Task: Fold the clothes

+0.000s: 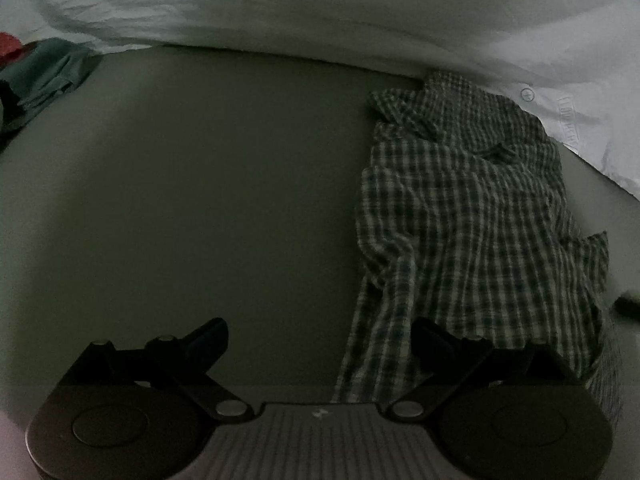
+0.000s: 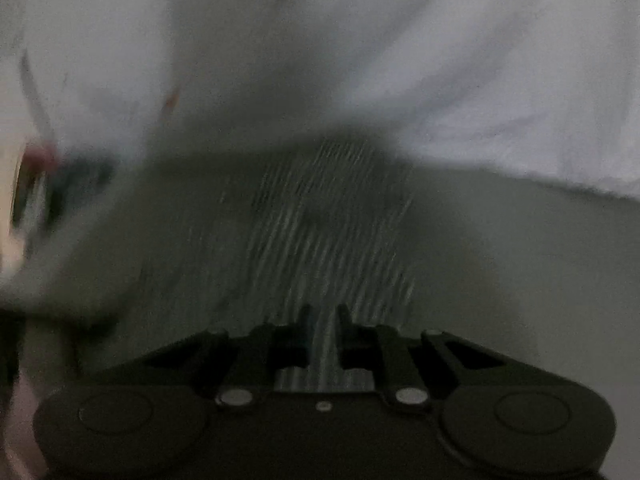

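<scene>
From the left wrist we see our left claw [image 1: 320, 332] spread wide with nothing between its fingers, hanging above the bed [image 1: 208, 200], a plain grey-green sheet. The checked shirt [image 1: 472, 232] lies bunched along the right part of the bed, its collar toward the far edge, where a white duvet [image 1: 360, 24] printed with carrots is heaped. One finger overlaps the shirt's near hem in this view; we cannot tell whether it touches. We judge that this claw waits open so it can take the hem on its own side. A green garment [image 1: 48, 72] sits at the far left corner, well apart.

From the right wrist everything is smeared by motion. Our right claw [image 2: 323, 316] has its fingers drawn nearly together, and a strip of the checked shirt [image 2: 332, 232] runs between them, so we read it as pinching the cloth, likely to drag that side across for a fold. The white duvet [image 2: 500, 80] fills the far edge.
</scene>
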The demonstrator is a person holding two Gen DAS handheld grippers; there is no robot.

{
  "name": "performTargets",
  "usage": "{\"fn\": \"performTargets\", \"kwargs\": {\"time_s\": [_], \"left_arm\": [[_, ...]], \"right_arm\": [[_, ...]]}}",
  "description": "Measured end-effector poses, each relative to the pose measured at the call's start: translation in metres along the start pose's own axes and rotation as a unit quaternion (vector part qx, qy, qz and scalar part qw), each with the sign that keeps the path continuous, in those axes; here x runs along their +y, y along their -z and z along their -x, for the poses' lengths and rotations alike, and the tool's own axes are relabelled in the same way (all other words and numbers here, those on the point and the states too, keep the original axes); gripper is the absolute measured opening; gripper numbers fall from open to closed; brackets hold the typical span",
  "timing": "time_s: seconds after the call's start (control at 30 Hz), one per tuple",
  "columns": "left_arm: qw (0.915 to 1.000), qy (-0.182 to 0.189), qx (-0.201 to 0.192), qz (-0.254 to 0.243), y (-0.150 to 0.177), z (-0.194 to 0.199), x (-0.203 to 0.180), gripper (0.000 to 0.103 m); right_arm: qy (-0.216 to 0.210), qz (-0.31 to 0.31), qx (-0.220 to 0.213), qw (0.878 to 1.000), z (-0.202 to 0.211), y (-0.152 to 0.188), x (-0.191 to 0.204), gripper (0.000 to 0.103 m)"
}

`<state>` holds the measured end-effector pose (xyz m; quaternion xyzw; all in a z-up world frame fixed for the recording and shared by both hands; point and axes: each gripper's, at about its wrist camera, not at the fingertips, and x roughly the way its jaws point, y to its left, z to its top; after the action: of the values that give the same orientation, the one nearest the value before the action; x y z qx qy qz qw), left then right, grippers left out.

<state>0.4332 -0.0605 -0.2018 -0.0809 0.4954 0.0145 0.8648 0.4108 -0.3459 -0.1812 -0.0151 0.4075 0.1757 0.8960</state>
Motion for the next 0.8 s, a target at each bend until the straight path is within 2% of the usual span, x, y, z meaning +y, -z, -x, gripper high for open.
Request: {"fn": "performTargets", "kwargs": {"time_s": [0.1,0.2,0.4,0.47,0.5,0.57,0.6,0.63,0.7,0.8], "left_arm": [[1.0,-0.001,-0.008,0.002,-0.001,0.005,0.003,0.098],[0.9998,0.001,-0.017,0.012,-0.003,0.011,0.01,0.098],[0.9984,0.007,-0.04,0.04,-0.01,0.021,0.021,0.098],[0.9978,0.006,-0.047,0.046,-0.011,0.027,0.024,0.098],[0.9976,0.008,-0.049,0.049,-0.012,0.028,0.025,0.098],[0.997,0.019,-0.047,0.058,-0.013,0.031,0.029,0.098],[0.9967,0.027,-0.044,0.063,-0.014,0.033,0.031,0.098],[0.9965,0.039,-0.036,0.065,-0.013,0.034,0.033,0.098],[0.9954,0.065,-0.02,0.069,-0.011,0.035,0.036,0.098],[0.9939,0.091,0.004,0.062,-0.005,0.037,0.032,0.098]], "right_arm": [[-0.009,0.029,0.0,1.0,-0.013,0.002,0.022,0.011],[-0.036,0.035,-0.034,0.998,-0.02,-0.018,0.034,0.012],[-0.066,0.064,-0.043,0.995,-0.049,-0.049,0.057,0.013],[-0.08,0.06,-0.057,0.993,-0.042,-0.054,0.059,0.017],[-0.082,0.057,-0.064,0.993,-0.038,-0.056,0.058,0.023],[-0.057,0.067,-0.069,0.994,-0.025,-0.05,0.052,0.024],[-0.037,0.084,-0.067,0.994,-0.017,-0.044,0.05,0.029],[-0.013,0.105,-0.062,0.992,-0.009,-0.035,0.047,0.045],[0.013,0.139,-0.05,0.989,0.004,-0.013,0.043,0.057],[0.022,0.184,-0.019,0.982,0.023,0.022,0.039,0.058]]}}
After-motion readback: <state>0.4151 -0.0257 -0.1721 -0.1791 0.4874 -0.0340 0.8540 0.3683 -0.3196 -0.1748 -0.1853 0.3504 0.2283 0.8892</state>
